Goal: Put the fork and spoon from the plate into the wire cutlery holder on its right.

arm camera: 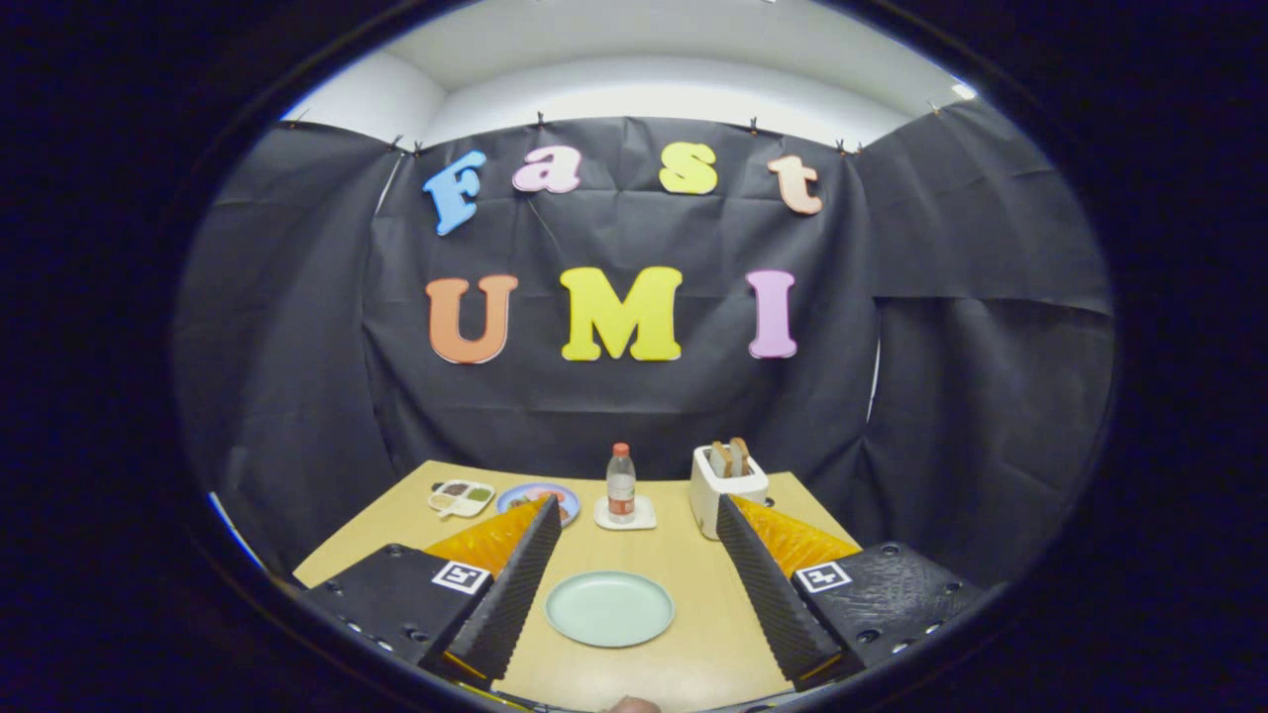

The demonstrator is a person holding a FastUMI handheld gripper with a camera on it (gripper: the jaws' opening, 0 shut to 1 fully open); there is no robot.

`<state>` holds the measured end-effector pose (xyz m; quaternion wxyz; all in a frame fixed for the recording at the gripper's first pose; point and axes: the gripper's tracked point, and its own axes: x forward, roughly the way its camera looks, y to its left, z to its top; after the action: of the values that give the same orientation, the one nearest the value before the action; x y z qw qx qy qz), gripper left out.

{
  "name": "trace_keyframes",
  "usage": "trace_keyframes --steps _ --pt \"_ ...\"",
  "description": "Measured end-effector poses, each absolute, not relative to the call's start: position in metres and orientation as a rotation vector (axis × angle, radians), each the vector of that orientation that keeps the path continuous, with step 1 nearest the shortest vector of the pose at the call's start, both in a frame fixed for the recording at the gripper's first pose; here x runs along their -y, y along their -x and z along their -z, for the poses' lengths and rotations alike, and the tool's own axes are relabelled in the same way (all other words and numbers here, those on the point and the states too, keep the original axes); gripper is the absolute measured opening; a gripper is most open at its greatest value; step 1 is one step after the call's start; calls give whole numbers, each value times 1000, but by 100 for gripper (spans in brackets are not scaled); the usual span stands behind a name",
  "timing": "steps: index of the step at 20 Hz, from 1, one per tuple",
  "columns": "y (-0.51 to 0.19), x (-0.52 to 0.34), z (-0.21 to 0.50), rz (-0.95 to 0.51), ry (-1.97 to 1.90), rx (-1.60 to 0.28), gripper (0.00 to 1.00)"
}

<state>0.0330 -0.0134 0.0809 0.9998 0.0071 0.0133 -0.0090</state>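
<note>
Gripper (634, 574) fingers spread wide, holding nothing, above wooden table (693, 634). Pale green plate (609, 608) lies between fingers, bare: no fork or spoon on it. Cannot locate cutlery or wire holder. Progress: cannot tell. Beyond: bottle (621, 482), toaster (726, 487).

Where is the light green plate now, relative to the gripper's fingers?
In the gripper view, the light green plate lies on the wooden table between the open fingers of the gripper, nearer than the bottle on its coaster.
</note>
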Motion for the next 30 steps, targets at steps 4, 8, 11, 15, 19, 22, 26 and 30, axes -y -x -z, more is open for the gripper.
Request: trace_keyframes --steps 4,8,11,15,19,22,26,30 --pt "-17 -2 -94 12 -15 53 97" --pt "-10 2 -91 30 -24 73 97" --pt "-9 5 -89 38 -12 74 97" --pt "-6 3 -93 44 -32 96 97" --pt "-6 2 -90 49 -37 93 97" --pt "-10 -2 -90 41 -33 87 97" --pt "-12 -5 -87 44 -32 83 97" --pt "-16 -7 -88 49 -39 82 97"
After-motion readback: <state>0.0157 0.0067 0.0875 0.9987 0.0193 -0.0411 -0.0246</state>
